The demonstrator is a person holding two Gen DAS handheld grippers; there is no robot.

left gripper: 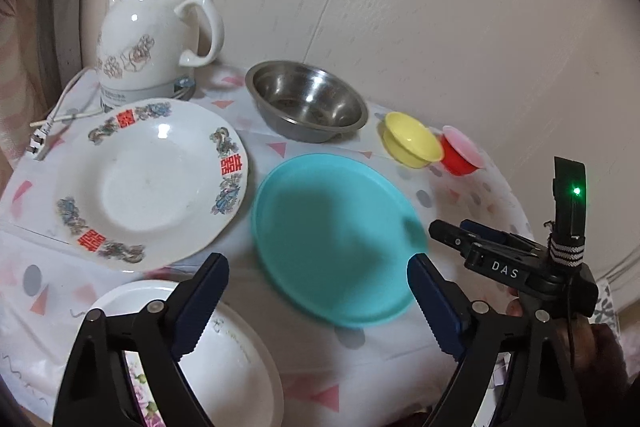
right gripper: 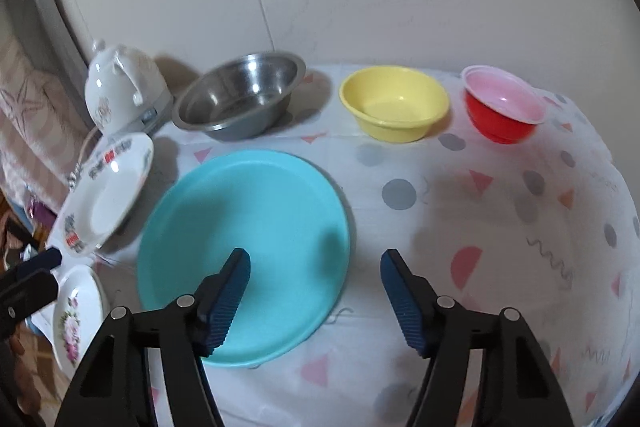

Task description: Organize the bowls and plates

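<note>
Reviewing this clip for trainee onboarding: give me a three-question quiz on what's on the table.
1. True or false: the steel bowl has food in it.
2. Which bowl stands nearest the red bowl: A) steel, B) yellow, C) none?
3. What large flat thing lies in front of the right gripper?

Key: 1 false, it looks empty. 2 B, the yellow bowl. 3 The turquoise plate; the gripper's open jaws hold nothing.

Below my fingers the surface (right gripper: 500,227) wears a white cloth with pink and grey shapes. On it lie a teal plate (right gripper: 244,251), a patterned white plate (left gripper: 156,183), a floral plate (left gripper: 224,359), a steel bowl (left gripper: 306,103), a yellow bowl (right gripper: 394,103), a red bowl (right gripper: 502,105) and a white kettle (left gripper: 152,35).
</note>
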